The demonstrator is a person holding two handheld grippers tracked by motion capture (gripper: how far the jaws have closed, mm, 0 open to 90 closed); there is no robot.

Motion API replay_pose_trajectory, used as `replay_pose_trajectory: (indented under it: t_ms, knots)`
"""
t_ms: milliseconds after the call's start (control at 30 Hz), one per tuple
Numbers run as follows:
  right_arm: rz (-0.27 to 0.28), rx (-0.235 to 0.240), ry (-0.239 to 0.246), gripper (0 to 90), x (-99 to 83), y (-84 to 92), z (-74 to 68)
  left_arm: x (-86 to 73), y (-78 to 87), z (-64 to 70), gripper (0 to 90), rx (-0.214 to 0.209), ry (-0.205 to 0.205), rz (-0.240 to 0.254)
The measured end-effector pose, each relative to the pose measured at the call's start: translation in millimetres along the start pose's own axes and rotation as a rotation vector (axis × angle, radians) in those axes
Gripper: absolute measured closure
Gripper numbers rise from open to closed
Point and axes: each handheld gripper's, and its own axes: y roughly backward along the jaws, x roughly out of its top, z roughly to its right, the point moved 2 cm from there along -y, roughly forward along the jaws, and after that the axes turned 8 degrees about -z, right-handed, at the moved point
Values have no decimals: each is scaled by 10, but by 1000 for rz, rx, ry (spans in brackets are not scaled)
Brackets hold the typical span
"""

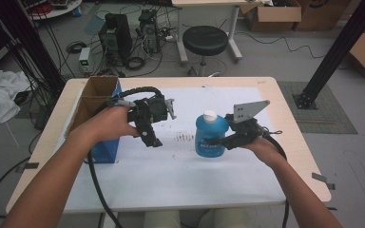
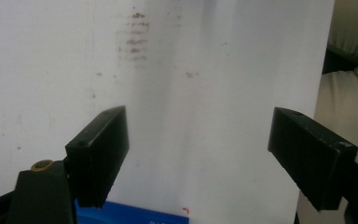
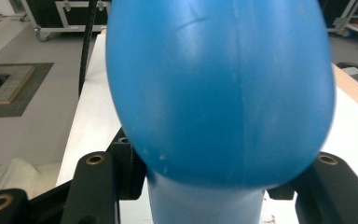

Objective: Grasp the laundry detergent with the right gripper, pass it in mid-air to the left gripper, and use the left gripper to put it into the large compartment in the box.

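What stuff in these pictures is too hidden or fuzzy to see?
- High view: the label on the blue bottle is too small to read.
- High view: the inside of the cardboard box is hidden by the left tool and hand.
- Right tool view: the bottle is cut off at the top edge.

In the right gripper view the blue bottle (image 3: 219,93) hides both pads and is cut off at twelve o'clock, its cap out of frame. In the left gripper view a blue box (image 2: 130,217) is cut off at six o'clock, its print too small to read. In the high view the bottle's label (image 1: 209,142) is too blurred to read.
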Motion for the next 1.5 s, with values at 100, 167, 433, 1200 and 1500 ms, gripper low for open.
replay_pose_trajectory:
  t_ms: [100,167,433,1200,1500]
  knots:
    - [-8,12,5,439,-1,-49,5,56,33,19,210,-1,-16,-6]
    - [-6,19,5,440,-5,-77,7,100,63,30,211,-6,-27,-9]
    - [-4,46,26,442,7,-186,-22,232,142,50,212,-13,-51,-14]
    - [-54,90,65,444,81,-529,-61,522,283,104,210,-24,-105,-16]
    - [-52,97,60,445,101,-582,-70,620,269,112,211,-20,-117,-32]
